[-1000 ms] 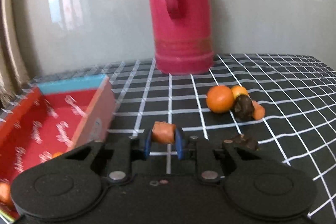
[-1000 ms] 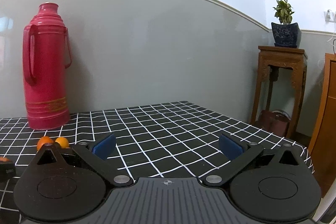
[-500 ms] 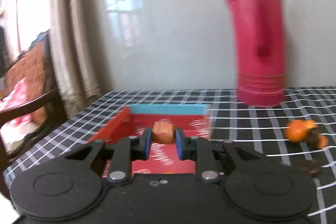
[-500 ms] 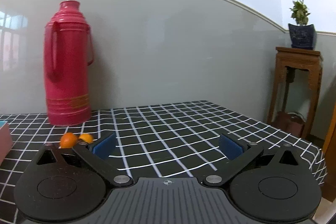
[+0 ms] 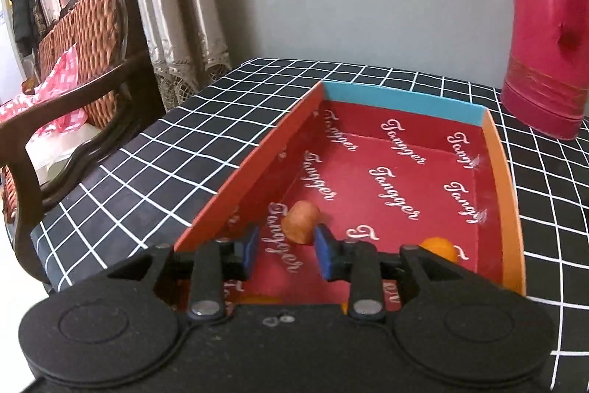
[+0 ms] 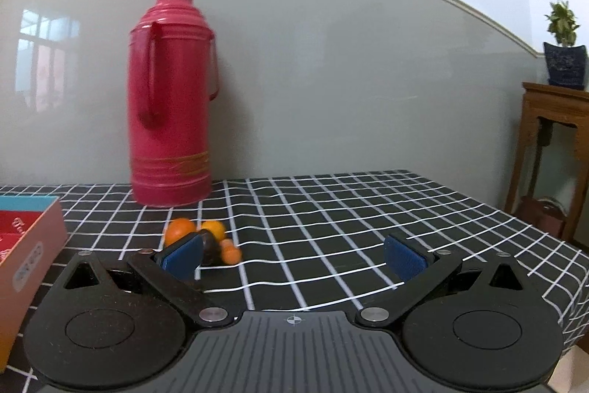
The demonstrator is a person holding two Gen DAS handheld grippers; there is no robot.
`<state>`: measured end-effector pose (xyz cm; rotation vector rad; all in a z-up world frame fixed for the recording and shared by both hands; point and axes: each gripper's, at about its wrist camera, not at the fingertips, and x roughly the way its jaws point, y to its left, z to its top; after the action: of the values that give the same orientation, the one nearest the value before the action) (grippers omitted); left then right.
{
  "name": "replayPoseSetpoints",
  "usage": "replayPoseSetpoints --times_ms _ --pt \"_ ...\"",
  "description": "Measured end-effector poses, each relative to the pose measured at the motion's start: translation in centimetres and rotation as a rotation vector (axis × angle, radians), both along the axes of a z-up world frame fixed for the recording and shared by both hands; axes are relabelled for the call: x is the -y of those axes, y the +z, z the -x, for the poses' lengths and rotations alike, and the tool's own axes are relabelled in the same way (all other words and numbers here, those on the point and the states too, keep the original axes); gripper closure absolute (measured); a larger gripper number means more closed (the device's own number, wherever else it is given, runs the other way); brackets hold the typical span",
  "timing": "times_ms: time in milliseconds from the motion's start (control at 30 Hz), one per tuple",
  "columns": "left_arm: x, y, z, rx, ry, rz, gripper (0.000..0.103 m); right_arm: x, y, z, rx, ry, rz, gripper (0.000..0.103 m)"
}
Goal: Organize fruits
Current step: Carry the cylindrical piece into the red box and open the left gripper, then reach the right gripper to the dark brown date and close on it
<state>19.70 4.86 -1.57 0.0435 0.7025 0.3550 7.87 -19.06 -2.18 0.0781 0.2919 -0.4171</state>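
The red box [image 5: 401, 179] sits on the bench [image 5: 154, 172] and already has some fruit in it. An orange [image 5: 440, 247] lies in the box just to the right of the left gripper [image 5: 285, 251], and a bit more orange shows under the gripper. The left jaws are opening over the box. The small orange chunk [image 5: 300, 221] sits between them, close to the right pad, and it looks let go.

More fruit is left to move. A little pile [image 6: 200, 240] waits on the bench just past the left jaw of the right gripper [image 6: 294, 258]. It has two round oranges, a dark piece and small orange bits. The right jaws are spread wide and hold nothing.

The chunk is short and stubby, with one flat cut end.
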Motion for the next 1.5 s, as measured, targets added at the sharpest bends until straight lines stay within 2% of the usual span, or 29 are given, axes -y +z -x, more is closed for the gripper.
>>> replayPoseSetpoints --times_ms 33,100,167,233,367,467,567,700,867,933,967,1067,1200,1367,1433,1500 --pt "-0.2 0.2 0.2 0.003 -0.006 0.006 0.074 -0.2 0.0 -0.2 -0.006 0.010 -0.003 0.000" --pt "-0.7 0.4 0.5 0.009 -0.017 0.017 0.054 -0.5 -0.1 -0.5 -0.016 0.031 -0.016 0.000" --pt "-0.7 0.8 0.8 0.024 -0.058 0.044 0.044 -0.8 -0.2 -1.0 -0.032 0.054 -0.034 0.000" --pt "-0.6 1.1 1.4 0.051 -0.083 0.020 0.040 -1.1 -0.4 -1.7 -0.062 0.086 -0.057 0.000" --pt "0.0 2.2 3.3 0.152 -0.117 -0.065 0.021 -1.9 -1.0 -2.9 -0.107 0.149 -0.096 0.000" --pt "-0.2 3.1 4.7 0.238 -0.126 -0.121 0.018 -2.5 -1.1 -3.7 -0.116 0.200 -0.122 0.000" --pt "-0.9 3.7 5.8 0.287 -0.116 -0.143 0.015 -2.9 -1.3 -4.4 -0.136 0.234 -0.149 0.000" --pt "-2.6 4.1 6.0 0.305 -0.074 -0.157 0.011 -3.2 -1.6 -5.4 -0.163 0.249 -0.172 0.000" --pt "-5.4 4.3 5.8 0.277 -0.011 -0.123 0.011 -3.1 -1.6 -6.1 -0.182 0.242 -0.183 0.002" --pt "-6.5 4.3 5.7 0.263 0.022 -0.111 0.011 -3.1 -1.8 -6.6 -0.200 0.246 -0.194 0.025" --pt "-6.8 4.4 5.9 0.259 0.033 -0.107 0.011 -3.0 -1.9 -6.9 -0.218 0.252 -0.208 0.029" --pt "-7.9 4.4 6.1 0.256 0.056 -0.106 0.011 -2.7 -2.5 -7.9 -0.254 0.239 -0.250 0.030" --pt "-8.5 4.3 6.5 0.258 0.064 -0.124 0.010 -2.8 -3.1 -8.7 -0.281 0.225 -0.243 0.032" --pt "-9.4 4.2 6.3 0.250 0.084 -0.124 0.010 -3.7 -3.3 -9.1 -0.301 0.213 -0.173 0.053" --pt "-9.8 4.2 6.2 0.243 0.092 -0.117 0.010 -3.9 -3.4 -9.1 -0.299 0.217 -0.156 0.066" --pt "-10.2 4.2 6.2 0.237 0.097 -0.105 0.010 -4.0 -3.4 -9.0 -0.297 0.228 -0.156 0.066"
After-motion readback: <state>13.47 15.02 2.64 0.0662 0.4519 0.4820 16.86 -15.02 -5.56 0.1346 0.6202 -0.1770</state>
